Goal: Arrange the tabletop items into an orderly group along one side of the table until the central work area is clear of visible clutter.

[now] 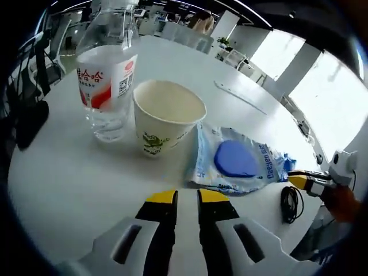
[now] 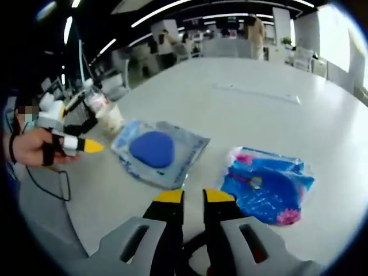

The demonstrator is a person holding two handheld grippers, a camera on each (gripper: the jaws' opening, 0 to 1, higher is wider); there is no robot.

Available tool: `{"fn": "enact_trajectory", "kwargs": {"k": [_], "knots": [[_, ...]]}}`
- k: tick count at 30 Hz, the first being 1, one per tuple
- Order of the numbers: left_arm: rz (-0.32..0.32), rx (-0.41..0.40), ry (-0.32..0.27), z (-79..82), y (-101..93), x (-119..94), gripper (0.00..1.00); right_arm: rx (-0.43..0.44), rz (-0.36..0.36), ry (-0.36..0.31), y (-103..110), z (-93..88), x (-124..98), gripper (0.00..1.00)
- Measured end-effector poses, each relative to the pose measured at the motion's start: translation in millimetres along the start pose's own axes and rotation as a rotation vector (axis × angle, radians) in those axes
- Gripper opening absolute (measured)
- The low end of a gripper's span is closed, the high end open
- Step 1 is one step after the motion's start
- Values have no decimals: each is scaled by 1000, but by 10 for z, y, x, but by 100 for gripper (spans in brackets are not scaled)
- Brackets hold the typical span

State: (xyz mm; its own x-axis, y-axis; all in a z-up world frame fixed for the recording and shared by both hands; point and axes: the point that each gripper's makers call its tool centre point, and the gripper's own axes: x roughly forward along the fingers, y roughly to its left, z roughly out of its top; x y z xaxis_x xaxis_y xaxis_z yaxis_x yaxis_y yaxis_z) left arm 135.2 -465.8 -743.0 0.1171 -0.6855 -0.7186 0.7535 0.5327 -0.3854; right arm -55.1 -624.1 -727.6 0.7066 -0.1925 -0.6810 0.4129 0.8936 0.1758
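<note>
In the left gripper view, a paper cup (image 1: 167, 117) with a small green print stands on the white tabletop (image 1: 75, 184) and serves as the landmark. Touching the cup on its far-left side is a clear water bottle (image 1: 107, 80) with a red-and-white label. Just right of the cup lies a clear wrapper holding a blue pad (image 1: 237, 160) (flat, its edge almost at the cup's base). Beyond that wrapper, further from the cup, a black cable (image 1: 292, 203) coils beside the right tongs (image 1: 300, 180). The left tongs (image 1: 187, 196) hover near the cup, yellow tips pressed nearly together and pinching nothing.

In the right gripper view, the right tongs (image 2: 194, 196) likewise sit nearly closed and empty, and a blue-and-pink plastic packet (image 2: 269, 184) lies well apart from the cup (image 2: 111, 119), past the pad wrapper (image 2: 159, 150).
</note>
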Motion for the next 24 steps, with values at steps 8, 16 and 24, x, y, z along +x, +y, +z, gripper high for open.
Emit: {"fn": "enact_trajectory", "kwargs": {"k": [8,16,24], "knots": [[0,27,-3,-78,62,-112,11,45,-72,-17,-242,-120,-231,9],[-8,51,-9,-136,74,-189,12,126,-159,-26,-610,-273,-457,9],[-14,157,-14,-179,43,-281,13,183,-181,-4,-675,-515,-582,16]]}}
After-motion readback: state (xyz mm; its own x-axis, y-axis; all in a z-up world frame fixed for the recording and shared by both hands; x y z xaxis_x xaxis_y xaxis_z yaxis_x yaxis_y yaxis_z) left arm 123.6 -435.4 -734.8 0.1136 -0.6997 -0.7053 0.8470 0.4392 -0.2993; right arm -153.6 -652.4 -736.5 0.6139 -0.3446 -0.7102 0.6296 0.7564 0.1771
